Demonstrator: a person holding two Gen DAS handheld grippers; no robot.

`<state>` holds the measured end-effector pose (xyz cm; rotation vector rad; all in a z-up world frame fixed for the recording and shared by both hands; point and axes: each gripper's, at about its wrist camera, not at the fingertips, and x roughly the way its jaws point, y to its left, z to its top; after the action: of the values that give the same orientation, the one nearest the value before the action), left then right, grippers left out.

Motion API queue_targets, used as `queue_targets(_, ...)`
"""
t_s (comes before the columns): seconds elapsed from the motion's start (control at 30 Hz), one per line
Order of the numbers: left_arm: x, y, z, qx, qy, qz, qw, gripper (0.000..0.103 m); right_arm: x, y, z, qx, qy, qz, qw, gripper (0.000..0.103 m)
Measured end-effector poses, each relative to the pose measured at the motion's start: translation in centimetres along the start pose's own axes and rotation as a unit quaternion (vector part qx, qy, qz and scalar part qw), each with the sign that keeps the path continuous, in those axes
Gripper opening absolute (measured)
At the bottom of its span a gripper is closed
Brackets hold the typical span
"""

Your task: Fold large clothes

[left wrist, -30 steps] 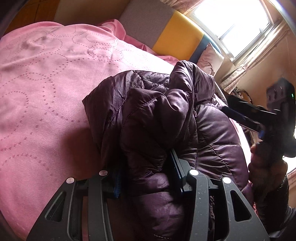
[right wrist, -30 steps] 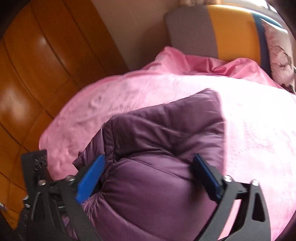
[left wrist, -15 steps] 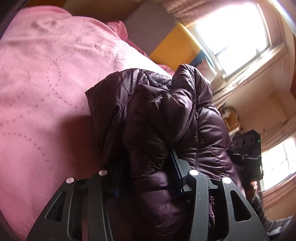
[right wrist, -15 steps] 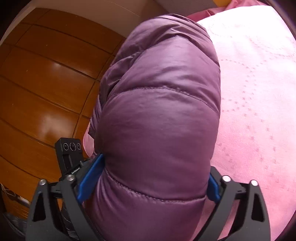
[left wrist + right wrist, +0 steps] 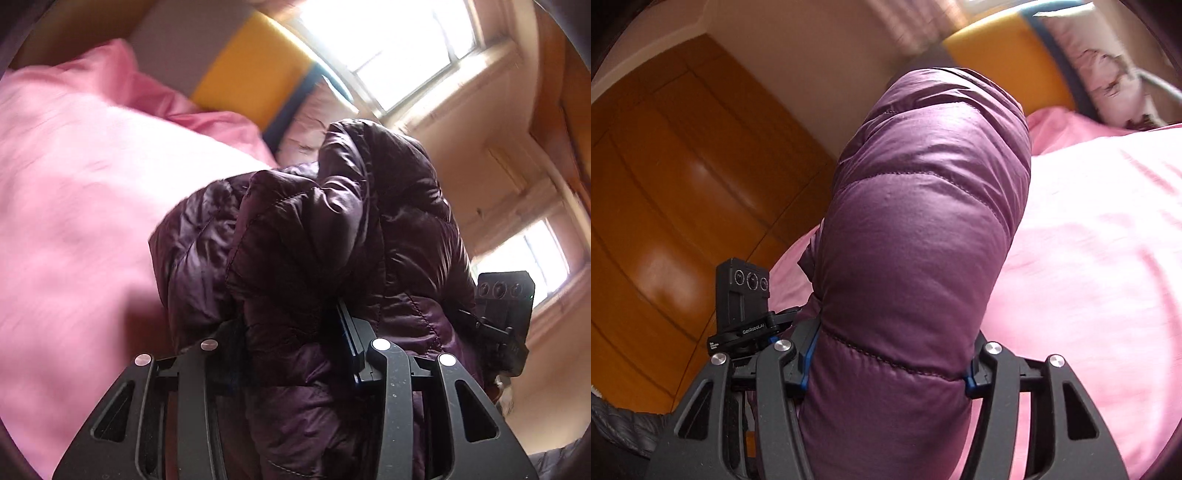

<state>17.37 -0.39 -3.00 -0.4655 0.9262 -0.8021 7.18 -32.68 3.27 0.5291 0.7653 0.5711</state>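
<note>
A dark purple quilted puffer jacket (image 5: 314, 251) is bunched up and lifted above the pink bed. My left gripper (image 5: 291, 350) is shut on a thick fold of it; the jacket hides most of the left finger. In the right wrist view the jacket (image 5: 923, 221) rises as a tall padded roll, and my right gripper (image 5: 890, 362) is shut on its lower part. The right gripper's camera block (image 5: 502, 306) shows behind the jacket in the left wrist view, and the left gripper's camera block (image 5: 744, 291) shows at the left of the right wrist view.
A pink bedspread (image 5: 74, 221) covers the bed below. A grey and yellow headboard (image 5: 258, 74) and a patterned pillow (image 5: 1108, 66) stand at the far end. Bright windows (image 5: 406, 44) are beyond. Wooden wardrobe doors (image 5: 683, 184) stand at the left.
Both grippers have raised the jacket off the bed and tilted upward, so the views show more wall, window and wardrobe. The right gripper's jaws have closed in on the jacket.
</note>
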Motion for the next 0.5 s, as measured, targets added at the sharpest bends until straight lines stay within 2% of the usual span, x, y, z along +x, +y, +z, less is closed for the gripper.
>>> queue_targets(0.1,6.4,-3.9,2.5,0.041,0.038,-0.002,0.9984,0.039,-3.5,-3.7,0.6,0.018,-0.025,-0.042,0.999,0.055)
queue_targets(0.2,12.3,-7.5,4.0,0.09,0.077,0.021,0.9927,0.039,-6.4,-8.7,-0.1,0.055,-0.038,-0.1,0.993,0.055)
queue_targets(0.23,14.3,-8.4,4.0,0.108,0.094,0.038,0.9889,0.039,-6.8,-9.9,-0.6,0.066,-0.036,-0.118,0.99,0.056)
queue_targets(0.3,17.7,-9.3,2.9,0.141,0.134,0.085,0.9772,0.039,-7.5,-12.9,-2.0,0.099,-0.025,-0.146,0.984,0.065)
queue_targets(0.37,19.2,-9.5,1.7,0.157,0.148,0.102,0.9711,0.04,-8.2,-15.2,-3.7,0.127,-0.015,-0.156,0.979,0.073)
queue_targets(0.4,19.5,-9.6,1.3,0.161,0.146,0.106,0.9703,0.04,-8.6,-15.3,-4.4,0.131,-0.023,-0.161,0.978,0.082)
queue_targets(0.47,19.1,-9.6,1.0,0.162,0.137,0.111,0.9709,0.041,-9.6,-14.9,-4.6,0.131,-0.034,-0.187,0.973,0.092)
queue_targets(0.5,18.7,-9.3,1.1,0.155,0.134,0.11,0.9726,0.041,-10.1,-14.2,-4.7,0.125,-0.04,-0.204,0.97,0.092)
